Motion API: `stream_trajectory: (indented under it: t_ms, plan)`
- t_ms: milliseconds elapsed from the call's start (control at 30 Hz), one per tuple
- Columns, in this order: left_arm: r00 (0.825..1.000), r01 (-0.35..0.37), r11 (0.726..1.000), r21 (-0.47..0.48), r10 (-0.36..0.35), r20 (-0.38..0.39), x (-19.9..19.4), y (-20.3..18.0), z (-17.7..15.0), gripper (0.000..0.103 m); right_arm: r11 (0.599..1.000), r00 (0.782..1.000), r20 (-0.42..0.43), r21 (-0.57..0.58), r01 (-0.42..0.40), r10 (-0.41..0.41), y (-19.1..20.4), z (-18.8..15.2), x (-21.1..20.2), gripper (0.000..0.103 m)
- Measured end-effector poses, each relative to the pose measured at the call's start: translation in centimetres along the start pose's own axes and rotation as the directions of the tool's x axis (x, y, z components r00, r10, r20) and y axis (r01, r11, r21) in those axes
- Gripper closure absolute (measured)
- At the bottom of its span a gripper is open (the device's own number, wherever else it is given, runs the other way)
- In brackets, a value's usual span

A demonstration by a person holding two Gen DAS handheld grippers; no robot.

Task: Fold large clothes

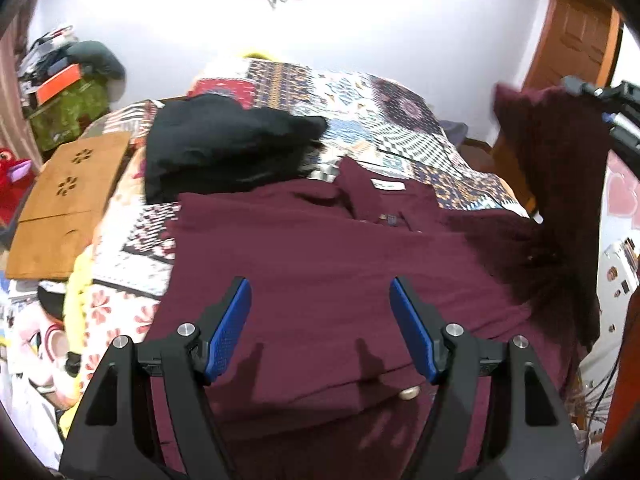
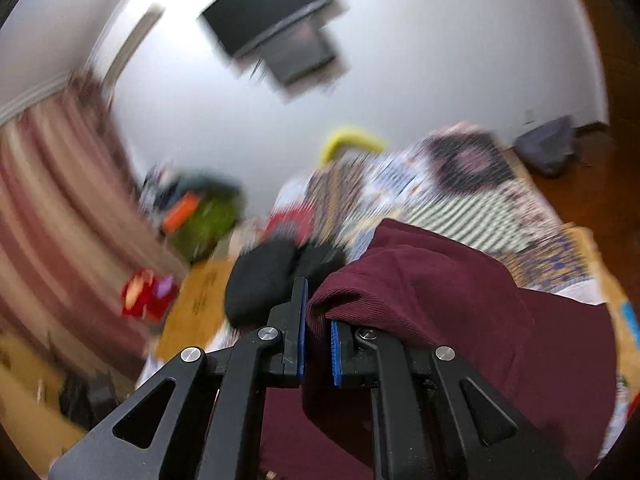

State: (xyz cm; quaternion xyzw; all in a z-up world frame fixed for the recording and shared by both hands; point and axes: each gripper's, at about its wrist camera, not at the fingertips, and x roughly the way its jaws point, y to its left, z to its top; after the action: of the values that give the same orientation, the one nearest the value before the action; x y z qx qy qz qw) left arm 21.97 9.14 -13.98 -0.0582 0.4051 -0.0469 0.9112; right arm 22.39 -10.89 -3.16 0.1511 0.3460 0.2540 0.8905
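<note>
A large maroon shirt (image 1: 320, 248) lies spread on the patterned bedspread (image 1: 360, 100), collar and white label toward the far side. My left gripper (image 1: 320, 304) is open and empty, hovering over the shirt's near part. My right gripper (image 2: 317, 320) is shut on a fold of the maroon shirt (image 2: 420, 280) and holds it lifted; in the left wrist view that raised part (image 1: 556, 152) hangs at the right below the right gripper's body (image 1: 608, 96). The right wrist view is motion-blurred.
A black garment (image 1: 224, 148) lies on the bed beyond the shirt, left of the collar. A wooden board (image 1: 68, 208) is beside the bed at left, with a red toy (image 1: 12, 184) and cluttered boxes (image 1: 68, 92). A wooden door (image 1: 576, 36) is at right.
</note>
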Motion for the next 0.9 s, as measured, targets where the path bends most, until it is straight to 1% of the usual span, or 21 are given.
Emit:
stream_trajectory:
  t_ms: [67,133,200,233,300,333,367,400,467,500,533,600,700,767,800,833,900]
  plan:
    - [1.0,-0.014,1.0,-0.021,0.014,0.008,-0.6,1.1,-0.3,0.028,0.999,0.993,-0.119,-0.04,-0.001,-0.004,1.1,-2.2,3.3,0.094]
    - [1.0,-0.026,0.999,-0.04,0.026,0.011,-1.0,2.0,-0.7,0.027,0.998,0.972,-0.236,-0.066,0.001,-0.017,1.2,-4.6,5.9,0.09]
    - [0.999,-0.038,0.998,-0.056,0.039,0.006,-1.2,2.7,-1.1,0.027,0.997,0.941,-0.339,-0.074,-0.009,-0.017,1.0,-7.0,7.5,0.09]
    - [0.999,-0.041,0.997,-0.061,0.041,0.002,-1.1,2.9,-1.2,0.027,0.998,0.921,-0.39,-0.067,-0.013,-0.014,0.9,-7.9,8.3,0.09]
    - [0.999,-0.044,0.997,-0.067,0.043,-0.01,-0.9,3.1,-1.5,0.027,0.999,0.871,-0.492,-0.049,-0.015,-0.011,0.1,-9.5,9.3,0.085]
    - [0.999,-0.046,0.997,-0.065,0.045,-0.014,-0.8,3.0,-1.5,0.027,0.999,0.859,-0.512,-0.045,-0.02,-0.005,0.1,-9.5,9.6,0.084]
    - [0.999,-0.047,0.997,-0.062,0.047,-0.016,-0.7,2.9,-1.5,0.027,0.999,0.854,-0.521,-0.045,-0.023,-0.004,0.3,-9.5,9.5,0.082]
    - [0.999,-0.048,0.997,-0.056,0.047,-0.018,-0.6,2.7,-1.5,0.027,0.998,0.851,-0.525,-0.053,-0.023,-0.008,0.0,-9.7,8.9,0.079]
    - [0.999,-0.046,0.998,-0.04,0.045,-0.019,-0.4,2.2,-1.3,0.027,0.998,0.858,-0.514,-0.057,-0.028,-0.006,-0.3,-9.2,7.3,0.074]
    - [0.999,-0.042,0.999,-0.03,0.042,-0.018,-0.4,1.8,-1.2,0.027,0.998,0.868,-0.497,-0.056,-0.016,-0.014,-0.8,-8.9,6.3,0.068]
    - [0.999,-0.038,0.999,-0.019,0.038,-0.017,-0.3,1.3,-1.0,0.027,0.998,0.88,-0.474,-0.057,-0.003,-0.025,-0.9,-8.5,5.6,0.061]
    - [0.999,-0.031,0.999,0.009,0.031,-0.014,-0.1,0.3,-0.6,0.027,0.998,0.914,-0.404,-0.06,0.015,-0.038,-1.8,-7.4,3.4,0.054]
    - [1.0,-0.02,0.998,0.067,0.02,-0.004,0.0,-1.8,0.2,0.027,0.995,0.95,-0.299,-0.071,0.068,-0.086,-3.4,-5.7,0.0,0.053]
    - [1.0,-0.007,0.993,0.119,0.007,-0.001,0.3,-3.4,0.7,0.024,0.989,0.963,-0.23,-0.074,0.128,-0.142,-4.6,-4.9,-2.0,0.05]
    - [1.0,-0.005,0.99,0.141,0.005,0.0,0.4,-4.2,0.9,0.023,0.983,0.965,-0.191,-0.079,0.168,-0.18,-5.3,-4.4,-3.1,0.047]
    - [1.0,-0.005,0.985,0.171,0.005,0.002,0.7,-5.1,1.1,0.022,0.977,0.964,-0.165,-0.082,0.197,-0.209,-5.7,-4.2,-3.7,0.044]
    - [1.0,-0.001,0.973,0.229,0.004,-0.013,1.5,-6.8,1.2,0.022,0.952,0.949,-0.1,-0.092,0.292,-0.3,-7.2,-3.8,-5.6,0.043]
